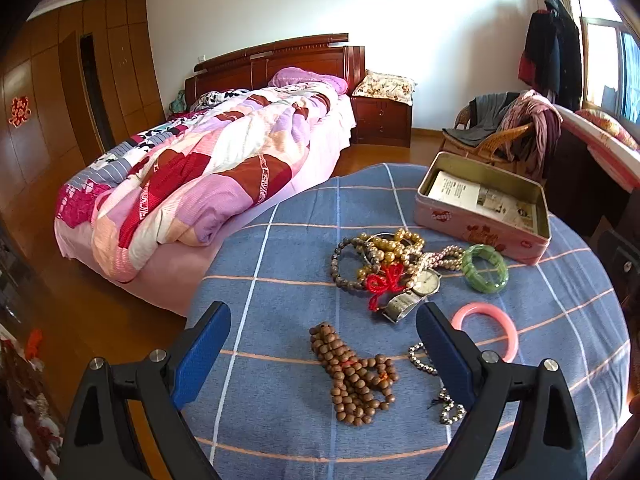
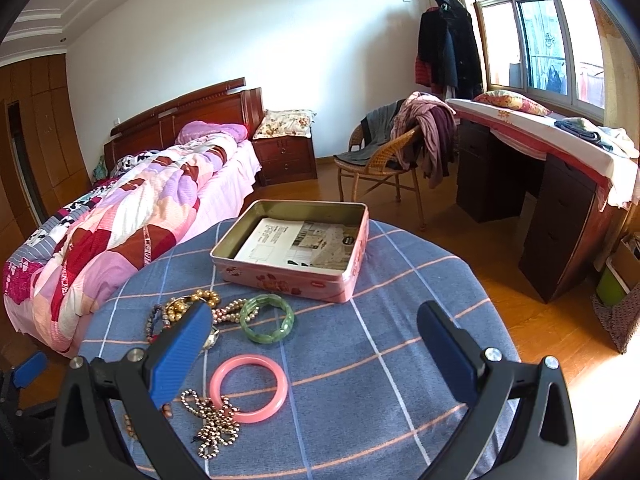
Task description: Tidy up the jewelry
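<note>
Left gripper [image 1: 323, 354] released, hovering over brown wooden bead strand [image 1: 352, 380] on blue checked cloth [image 1: 280, 248]; mixed jewelry pile [image 1: 392, 264] beyond. Right gripper [image 2: 314, 346] released, above pink plastic bangle [image 2: 249, 388]; open pink tin box [image 2: 294, 246] behind.

Between the left gripper [image 1: 324, 344] fingers lie wooden beads [image 1: 352, 376]; a silver chain [image 1: 424, 360] touches its right finger. Bare cloth [image 2: 360, 360] lies between the right gripper [image 2: 316, 344] fingers.
</note>
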